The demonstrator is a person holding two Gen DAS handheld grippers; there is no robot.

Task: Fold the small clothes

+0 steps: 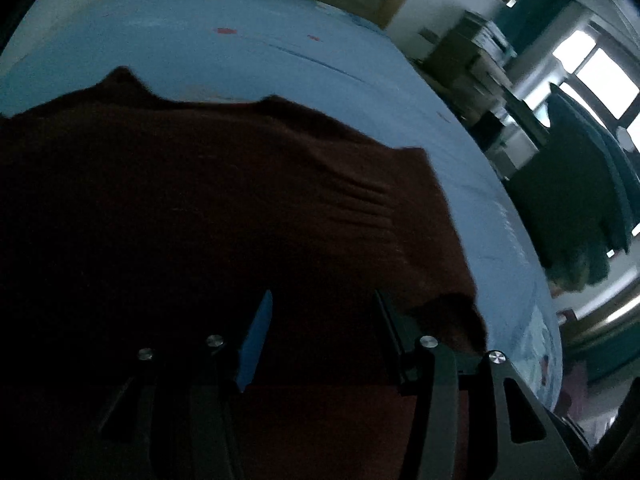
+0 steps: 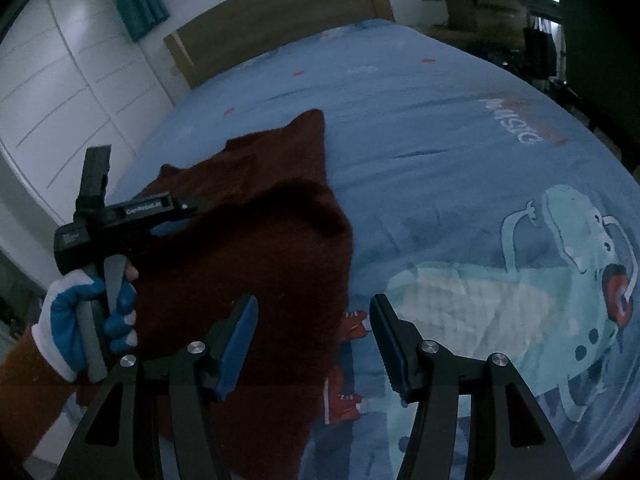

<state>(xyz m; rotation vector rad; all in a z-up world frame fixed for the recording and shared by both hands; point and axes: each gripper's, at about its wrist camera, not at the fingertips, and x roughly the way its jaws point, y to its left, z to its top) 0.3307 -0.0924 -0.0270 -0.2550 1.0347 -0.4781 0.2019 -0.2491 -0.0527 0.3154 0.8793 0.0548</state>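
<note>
A dim bedroom, seen from 2 cameras mounted on hand-held grippers. A dark red garment [image 2: 256, 240] lies on a blue bedsheet [image 2: 420, 128], towards the bed's left side, with 1 layer apparently doubled over and raised points of cloth at its far edge. The fold looks partly done; flattening and further folds seem to remain. The left gripper [image 1: 320, 336] hovers above the garment with its jaws parted and nothing visibly pinched. The right gripper [image 2: 312, 344] stands fairly wide and empty over the garment's right edge. A gloved hand [image 2: 88, 320] holds the left tool, whose body carries a small label, too blurred to read. The sheet shows a cartoon dinosaur [image 2: 560, 264] and the upside-down word "MUSIC" [image 2: 516, 120].
</note>
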